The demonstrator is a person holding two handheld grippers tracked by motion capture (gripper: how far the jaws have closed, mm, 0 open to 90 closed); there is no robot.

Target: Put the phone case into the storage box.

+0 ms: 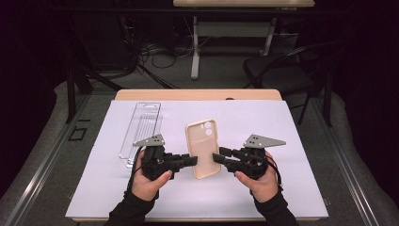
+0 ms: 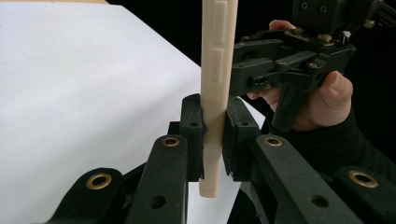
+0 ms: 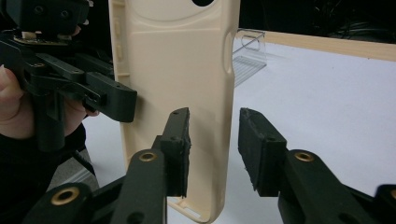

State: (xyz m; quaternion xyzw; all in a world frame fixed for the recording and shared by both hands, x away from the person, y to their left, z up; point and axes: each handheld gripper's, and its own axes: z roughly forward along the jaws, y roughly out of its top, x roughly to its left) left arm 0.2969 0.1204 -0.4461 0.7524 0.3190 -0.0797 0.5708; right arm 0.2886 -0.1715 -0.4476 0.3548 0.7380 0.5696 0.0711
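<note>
**Stock on my worktop: phone case held between two tools**

1. Worktop point(image 1: 141, 94): wooden top, which I see as a strip along the far edge. The rest lies under the sheet below.

2. White sheet point(image 1: 282, 136): covers nearly all of the worktop. Everything else I list sits on it or is held above it.

3. Clear plastic tray point(image 1: 141, 132): long, narrow and see-through, lying flat on the sheet at my left, running away from me. Its near end lies just beside my left tool. In the right gripper view I see it past the case, on the sheet.

4. Phone case point(image 1: 203, 147): cream-coloured, with camera openings at its far end. It is held up off the sheet between my two tools, at the middle of the sheet.

5. Left tool point(image 1: 193, 160): in my left hand point(image 1: 149, 181), pointing right. Its jaws are clamped on the left edge of the case; the left gripper view shows both pads pressed flat against the case's two faces.

6. Right tool point(image 1: 217, 157): in my right hand point(image 1: 258, 181), pointing left at the case's right edge. Its jaws stand apart. The right gripper view shows the edge between them with a gap at each pad.
</note>
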